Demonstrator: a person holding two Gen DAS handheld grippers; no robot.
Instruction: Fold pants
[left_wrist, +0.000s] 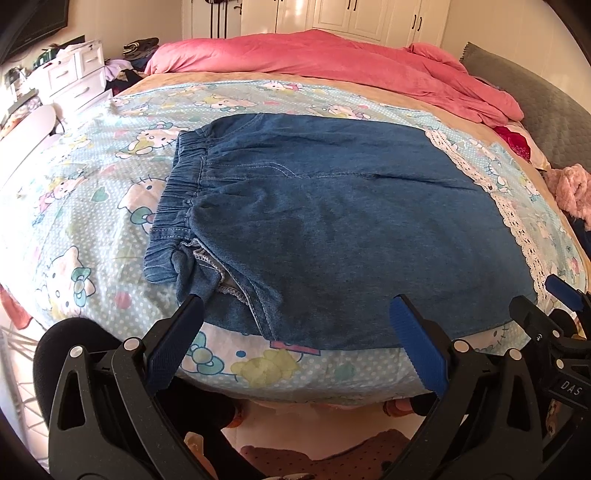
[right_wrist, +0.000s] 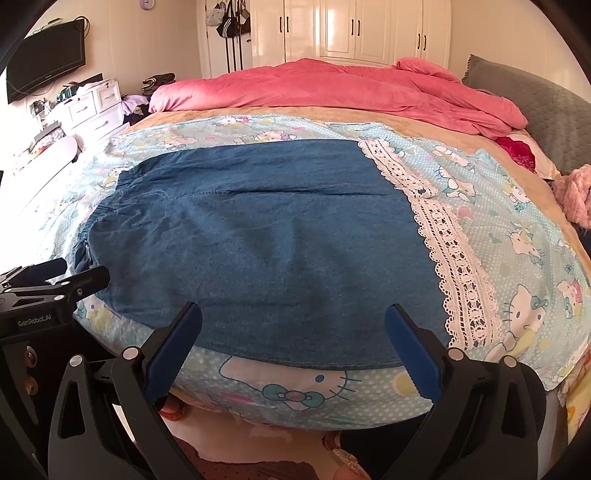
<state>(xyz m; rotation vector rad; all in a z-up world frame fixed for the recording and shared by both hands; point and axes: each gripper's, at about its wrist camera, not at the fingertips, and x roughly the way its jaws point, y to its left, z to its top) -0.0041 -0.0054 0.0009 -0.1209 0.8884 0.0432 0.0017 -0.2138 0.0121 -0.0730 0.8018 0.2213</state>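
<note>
The left claw (left_wrist: 295, 314) stands wide, holding nothing, its blue pads (left_wrist: 413, 332) spread just short of the near edge of the bed. The right claw (right_wrist: 293, 325) is equally wide and empty, level with it; its tips show at the right edge of the left wrist view. Just ahead of both claws lie the denim pants (left_wrist: 332, 221), folded flat on a light blue cartoon-cat sheet (left_wrist: 92, 221). Their gathered elastic waistband (left_wrist: 177, 192) sits ahead and to the left of the left claw. A white lace strip (right_wrist: 450, 251) runs along the pants' far-right edge, ahead and right of the right claw. Beyond the pants a pink duvet (right_wrist: 332, 88) lies bunched across the bed, and farther still stand white wardrobe doors (right_wrist: 354, 29).
</note>
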